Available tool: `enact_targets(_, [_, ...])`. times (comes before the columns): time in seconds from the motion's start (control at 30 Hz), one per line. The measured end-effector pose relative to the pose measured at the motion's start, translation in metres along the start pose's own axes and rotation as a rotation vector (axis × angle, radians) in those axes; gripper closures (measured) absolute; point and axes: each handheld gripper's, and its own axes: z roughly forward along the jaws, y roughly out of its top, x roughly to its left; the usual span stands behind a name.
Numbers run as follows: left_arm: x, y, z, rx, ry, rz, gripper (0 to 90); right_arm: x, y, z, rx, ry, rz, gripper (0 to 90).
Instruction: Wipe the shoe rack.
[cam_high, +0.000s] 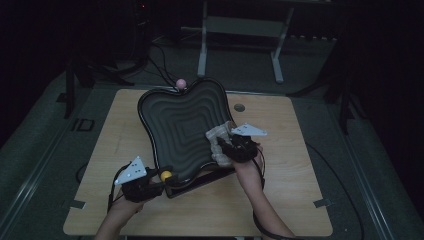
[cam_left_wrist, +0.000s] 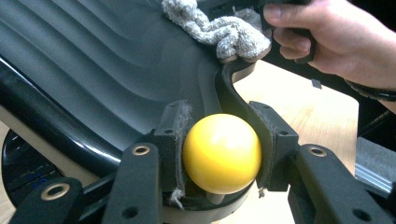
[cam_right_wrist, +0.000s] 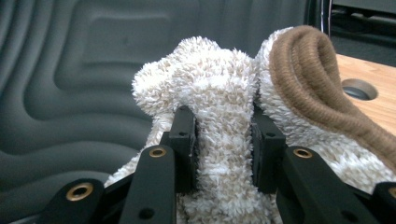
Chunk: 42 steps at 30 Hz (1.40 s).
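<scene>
Left gripper view: your left gripper (cam_left_wrist: 223, 158) clamps yellow knob (cam_left_wrist: 222, 153) | right gripper (cam_right_wrist: 223, 140) pinches cloth (cam_right_wrist: 219, 126) | risk: hard wiping tips tray (cam_high: 185, 125).

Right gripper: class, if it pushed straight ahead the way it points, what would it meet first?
The right gripper, shut on the fluffy cloth, points at the tilted black ridged tray. It would probably press the cloth onto that surface first; depth is unclear.

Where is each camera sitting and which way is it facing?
High view: above the person's side, facing forward and down at the table; both forearms enter below.
Left gripper view: rides the left gripper, looking along its jaws at the yellow ball.
Right gripper view: rides the right gripper, facing the fluffy cloth.
Shared: the ridged dark tray appears in all.
</scene>
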Motion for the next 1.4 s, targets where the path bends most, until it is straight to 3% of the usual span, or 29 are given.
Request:
enact_targets(0.13, [0.000, 0.001, 0.000, 0.005, 0.001, 0.003, 59.2, -0.002, 0.012, -0.002, -0.018, 0.021, 0.004, 68.1])
enact_targets(0.3, [0.000, 0.000, 0.000, 0.003, 0.001, 0.000, 59.2, -0.009, 0.046, -0.004, -0.068, 0.029, 0.011, 68.2])
enact_targets(0.47, [0.000, 0.000, 0.000, -0.001, -0.001, -0.001, 59.2, -0.006, 0.080, -0.001, -0.114, 0.038, -0.007, 68.3])
enact_targets(0.63, [0.001, 0.000, 0.000, 0.002, -0.002, 0.004, 59.2, 0.000, 0.120, 0.018, -0.129, 0.056, -0.037, 68.3])
enact_targets(0.8, [0.001, 0.000, 0.000, 0.001, -0.007, 0.005, 59.2, 0.010, 0.145, 0.048, -0.081, 0.034, -0.071, 68.2])
enact_targets(0.93, [0.001, 0.000, 0.000, 0.001, -0.006, 0.005, 59.2, 0.008, 0.148, 0.072, -0.031, 0.017, -0.060, 68.2])
enact_targets(1.07, [0.001, 0.000, 0.000, -0.004, -0.004, 0.004, 59.2, 0.003, 0.139, 0.086, 0.010, 0.008, -0.054, 68.3])
enact_targets(1.4, [0.000, 0.000, 0.000, 0.001, 0.002, 0.009, 59.2, -0.006, 0.121, 0.075, 0.020, -0.033, -0.049, 68.2])
